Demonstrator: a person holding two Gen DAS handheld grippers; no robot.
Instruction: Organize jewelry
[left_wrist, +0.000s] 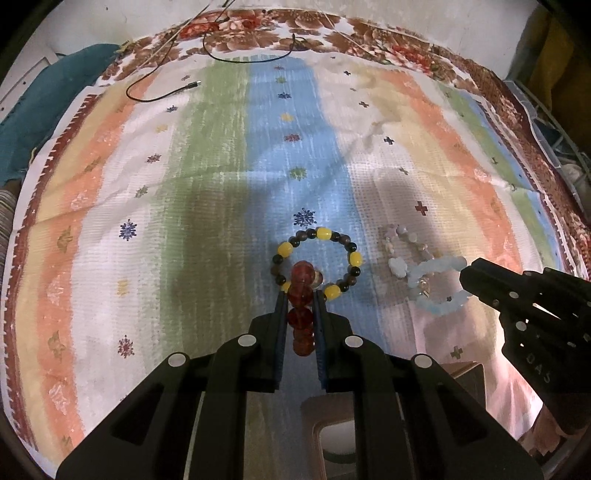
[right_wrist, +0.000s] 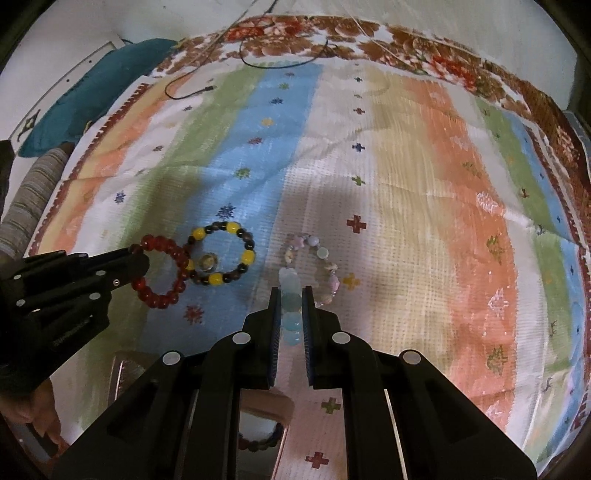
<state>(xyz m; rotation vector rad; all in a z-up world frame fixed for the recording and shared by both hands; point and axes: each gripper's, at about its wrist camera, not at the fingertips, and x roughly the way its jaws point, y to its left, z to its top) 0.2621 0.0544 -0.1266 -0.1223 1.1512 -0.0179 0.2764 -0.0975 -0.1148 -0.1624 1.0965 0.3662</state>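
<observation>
My left gripper (left_wrist: 301, 295) is shut on a red bead bracelet (left_wrist: 300, 299), held just above the striped cloth; the bracelet's ring shows in the right wrist view (right_wrist: 162, 273). A yellow-and-dark bead bracelet (left_wrist: 317, 260) lies on the blue stripe right beyond it, with a small ring (right_wrist: 207, 263) inside. My right gripper (right_wrist: 291, 293) is shut on a pale blue bead bracelet (right_wrist: 291, 314), which also shows in the left wrist view (left_wrist: 439, 288). A pastel bead bracelet (right_wrist: 317, 269) lies on the cloth just beyond it.
A striped cloth (left_wrist: 221, 166) covers the surface. A black cable (left_wrist: 162, 92) lies at its far edge. A wooden box with a bracelet inside (right_wrist: 260, 435) sits below the grippers. A teal cushion (right_wrist: 92, 96) lies far left.
</observation>
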